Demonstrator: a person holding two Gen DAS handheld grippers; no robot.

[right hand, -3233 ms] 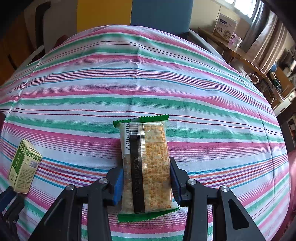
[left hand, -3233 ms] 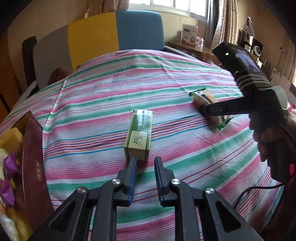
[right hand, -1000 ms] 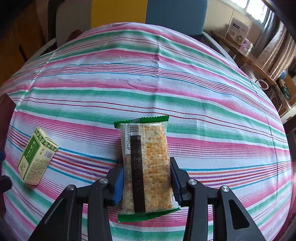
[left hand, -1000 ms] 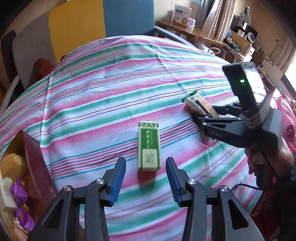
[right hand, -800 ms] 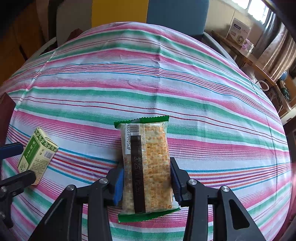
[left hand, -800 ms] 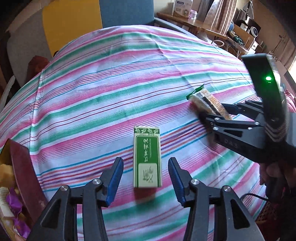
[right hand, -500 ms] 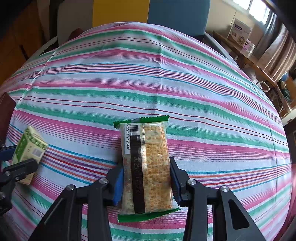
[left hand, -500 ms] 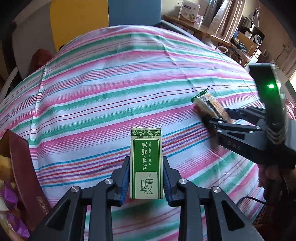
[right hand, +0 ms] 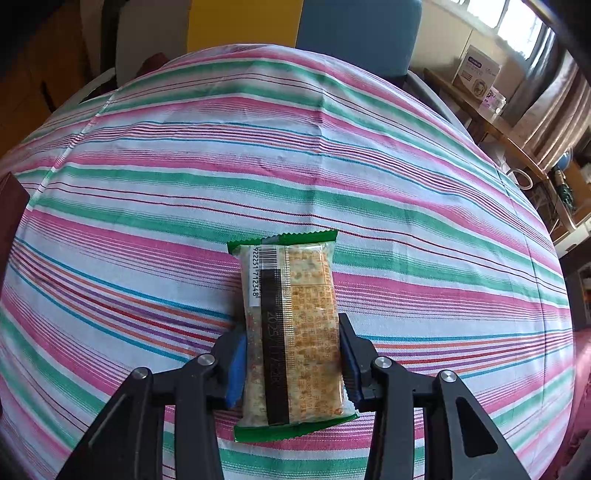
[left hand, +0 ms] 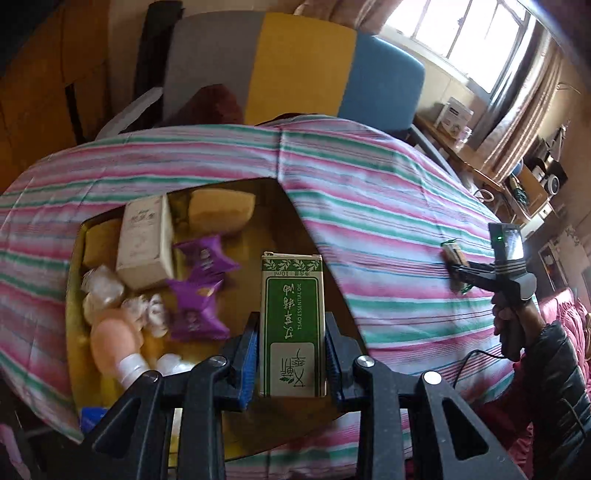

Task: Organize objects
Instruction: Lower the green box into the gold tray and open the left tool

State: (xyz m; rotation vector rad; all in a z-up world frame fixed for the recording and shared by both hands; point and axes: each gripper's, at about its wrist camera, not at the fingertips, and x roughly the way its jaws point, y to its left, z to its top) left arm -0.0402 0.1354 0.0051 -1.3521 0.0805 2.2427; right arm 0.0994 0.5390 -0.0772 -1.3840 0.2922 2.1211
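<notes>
The left claw (left hand: 291, 356) is clamped on a green-and-white essential-oil box (left hand: 292, 325), its blue pads pressed to the two long sides. The box's long axis runs along the fingers, toward 12 o'clock in the left wrist view, with the leaf-printed end farthest from the camera and its lettering turned sideways. It hangs in the air over an open brown storage box (left hand: 325, 266) at the edge of the counter (left hand: 388, 221).

The right claw (right hand: 291, 363) grips a cracker packet (right hand: 291, 325) by its long edges. The packet lies flat on the cloth, long axis toward 12 o'clock, barcode end away from the camera and green crimped seals at both ends.

Inside the storage box the view is blurred: purple wrapped sweets (left hand: 201, 288), a cream carton (left hand: 146, 242), a yellow block (left hand: 221, 210) and a pinkish bottle (left hand: 112, 339) at 8 o'clock, which the left claw's frame partly covers. The storage box's near wall is hidden behind the claw.

A pink, green and white striped cloth covers the counter. Beyond it, at 12 o'clock, stands a grey, yellow and blue seat back (left hand: 295, 66); at 2 o'clock, a bright window (left hand: 476, 33) with curtains and a cluttered wooden side table (left hand: 465, 155).
</notes>
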